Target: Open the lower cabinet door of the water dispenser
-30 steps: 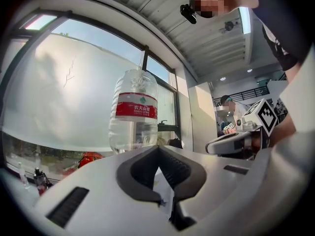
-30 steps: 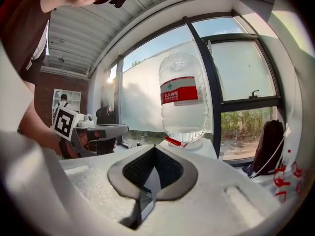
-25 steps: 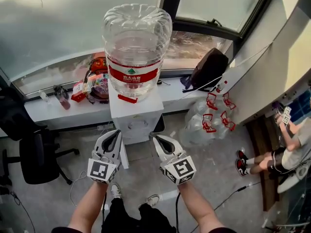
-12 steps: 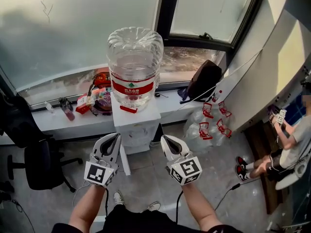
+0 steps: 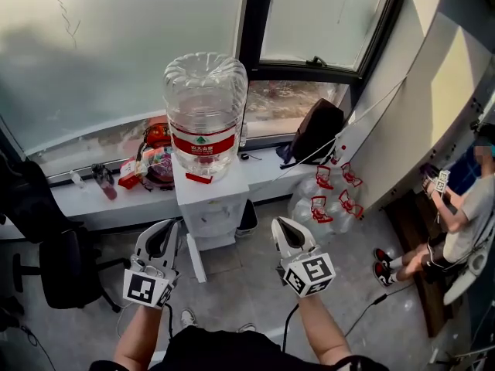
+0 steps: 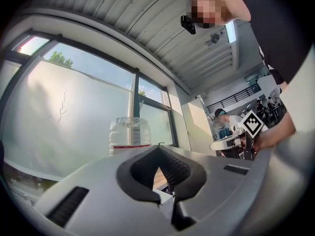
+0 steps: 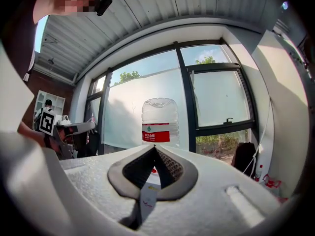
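- A black office chair (image 5: 66, 265) stands at the far left on the grey floor (image 5: 247, 292).
- On the white window ledge (image 5: 85, 199) behind it lie a small bottle (image 5: 103, 180) and a heap of coloured snack packets (image 5: 151, 161).
- The left gripper (image 5: 164, 229) hangs in front of the dispenser's left side, apart from it. Its own view shows the jaws closed tip to tip, with nothing between them.
- The water dispenser (image 5: 210, 207) is a white box standing on the floor against the ledge, in the middle of the head view and between the two grippers.
- A large clear water bottle (image 5: 205, 114) with a red label sits upside down on top of it, nearly empty.
- At the dispenser's lower left front, a narrow white panel (image 5: 194, 257) juts out toward the person, seen edge-on. It looks like the lower cabinet door standing open, though the steep angle hides the cabinet's inside.
- The right gripper (image 5: 285, 226) hangs near the dispenser's right front corner without touching it, jaws shut on nothing.
- A black backpack (image 5: 313, 130) leans on the ledge to the right.
- Below it, empty water bottles with red handles (image 5: 321, 199) are piled on the floor.
- A person (image 5: 464, 215) sits at the far right.
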`<state>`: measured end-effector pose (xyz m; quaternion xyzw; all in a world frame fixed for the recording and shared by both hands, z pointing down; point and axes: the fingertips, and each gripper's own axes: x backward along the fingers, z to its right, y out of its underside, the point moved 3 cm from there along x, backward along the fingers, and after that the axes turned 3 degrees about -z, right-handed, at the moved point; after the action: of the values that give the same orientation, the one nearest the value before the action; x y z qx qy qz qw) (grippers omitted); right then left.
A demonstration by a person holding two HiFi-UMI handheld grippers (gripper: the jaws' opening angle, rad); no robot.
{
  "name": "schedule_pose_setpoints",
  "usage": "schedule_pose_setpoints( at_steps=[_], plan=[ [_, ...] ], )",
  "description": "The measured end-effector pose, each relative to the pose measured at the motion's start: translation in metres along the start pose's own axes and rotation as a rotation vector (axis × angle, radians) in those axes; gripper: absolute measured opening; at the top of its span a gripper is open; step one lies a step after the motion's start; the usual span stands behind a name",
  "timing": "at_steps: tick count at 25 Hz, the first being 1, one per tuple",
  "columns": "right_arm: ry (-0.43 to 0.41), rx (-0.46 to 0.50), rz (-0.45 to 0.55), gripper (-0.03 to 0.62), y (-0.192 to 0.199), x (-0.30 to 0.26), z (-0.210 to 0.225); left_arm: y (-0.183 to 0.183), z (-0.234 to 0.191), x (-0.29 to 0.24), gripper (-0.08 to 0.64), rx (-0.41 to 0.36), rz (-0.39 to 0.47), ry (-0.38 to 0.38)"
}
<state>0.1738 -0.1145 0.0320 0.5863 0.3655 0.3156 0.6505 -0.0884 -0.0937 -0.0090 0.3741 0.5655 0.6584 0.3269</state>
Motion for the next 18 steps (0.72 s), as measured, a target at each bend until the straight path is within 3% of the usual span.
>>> schedule_pose_setpoints(
  at_steps=[8,14,18],
  plan=[
    [0.102,-0.012,0.045,0.003,-0.013,0.047,0.025,-0.031,-0.002,0.031,0.006,-0.033,0.044,-0.046],
    [0.177,0.035,0.06,0.003,-0.026,0.079,0.029,-0.036,-0.009,0.05,0.006,-0.014,0.038,-0.094],
    [0.211,0.005,0.061,0.003,-0.025,0.092,0.03,-0.038,-0.006,0.052,0.006,-0.013,0.041,-0.088]
  ],
)
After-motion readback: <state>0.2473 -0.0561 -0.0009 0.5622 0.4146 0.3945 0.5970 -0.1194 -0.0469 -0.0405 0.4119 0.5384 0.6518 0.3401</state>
